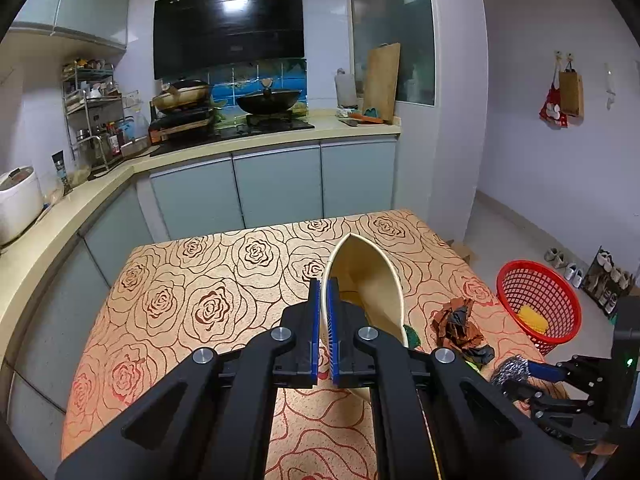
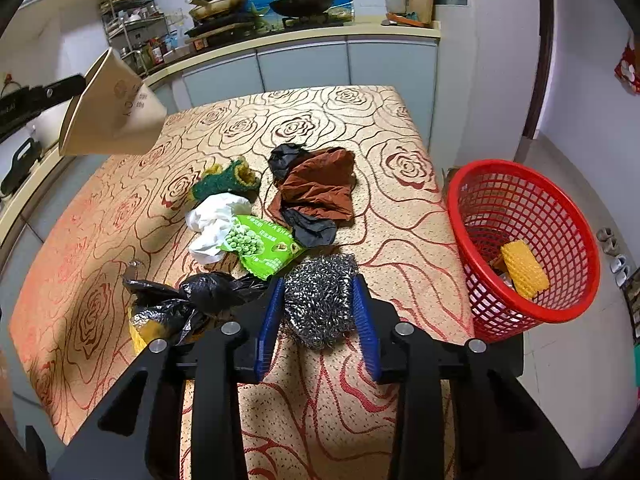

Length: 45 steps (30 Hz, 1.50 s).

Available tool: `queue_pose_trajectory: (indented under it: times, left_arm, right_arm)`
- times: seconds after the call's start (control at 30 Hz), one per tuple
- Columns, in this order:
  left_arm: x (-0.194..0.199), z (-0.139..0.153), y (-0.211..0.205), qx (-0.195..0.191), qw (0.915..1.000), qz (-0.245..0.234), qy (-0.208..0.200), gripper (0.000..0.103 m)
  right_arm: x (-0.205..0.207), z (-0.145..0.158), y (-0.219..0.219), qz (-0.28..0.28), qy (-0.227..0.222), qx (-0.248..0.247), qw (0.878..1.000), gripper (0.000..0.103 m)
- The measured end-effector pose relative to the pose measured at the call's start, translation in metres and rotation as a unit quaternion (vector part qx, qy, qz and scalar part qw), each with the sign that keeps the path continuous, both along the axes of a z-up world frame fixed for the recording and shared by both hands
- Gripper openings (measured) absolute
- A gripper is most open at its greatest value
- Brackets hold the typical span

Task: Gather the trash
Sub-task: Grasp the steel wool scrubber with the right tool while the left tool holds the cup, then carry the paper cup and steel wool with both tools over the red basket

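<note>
My left gripper (image 1: 324,285) is shut on the rim of a beige paper cup (image 1: 372,280), pinching it flat and holding it above the table; the cup (image 2: 112,108) also shows at upper left in the right wrist view. My right gripper (image 2: 319,280) is shut on a steel wool scourer (image 2: 320,308) lying on the rose-patterned tablecloth (image 2: 400,208), both blue pads against its sides. A red mesh basket (image 2: 452,200) stands off the table's right edge with a yellow sponge (image 2: 524,268) inside.
More litter lies on the table: a brown and black crumpled wrapper (image 2: 320,188), a green scourer (image 2: 224,180), a white bag (image 2: 212,220), a green snack packet (image 2: 264,248) and a black plastic bag (image 2: 192,300). Kitchen counters (image 1: 80,200) run behind and to the left.
</note>
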<state>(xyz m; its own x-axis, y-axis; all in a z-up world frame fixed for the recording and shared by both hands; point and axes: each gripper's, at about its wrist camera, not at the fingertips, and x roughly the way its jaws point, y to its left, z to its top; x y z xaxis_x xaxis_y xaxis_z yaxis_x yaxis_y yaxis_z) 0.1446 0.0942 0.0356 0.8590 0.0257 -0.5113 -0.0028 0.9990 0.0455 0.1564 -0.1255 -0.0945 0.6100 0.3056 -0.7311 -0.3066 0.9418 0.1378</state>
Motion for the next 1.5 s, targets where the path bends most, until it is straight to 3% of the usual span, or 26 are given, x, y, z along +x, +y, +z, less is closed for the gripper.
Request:
queue_pose_trajectory:
  times: [0.47,0.77,1.2,1.5]
  left_arm:
    - [-0.021,0.026,0.003,0.002,0.999,0.025,-0.037,0.003]
    - [-0.033,0.044,0.004,0.006,0.9971,0.04,-0.065,0.003]
    - [-0.043,0.058,0.006,0.007,0.9948,0.053,-0.087,0.003]
    - [-0.036,0.058,-0.017,0.009,0.9958,0.028,-0.087,0.003]
  right_arm:
    - [-0.018,0.1,-0.008,-0.008,-0.135,0.045,0.99,0.033]
    - [-0.016,0.139,-0.005,-0.002,-0.18,0.058,0.982,0.033]
    - [-0.017,0.153,-0.006,-0.011,-0.199,0.066,0.978,0.033]
    - [-0.021,0.151,-0.025,-0.037,-0.204,0.068,0.976,0.033]
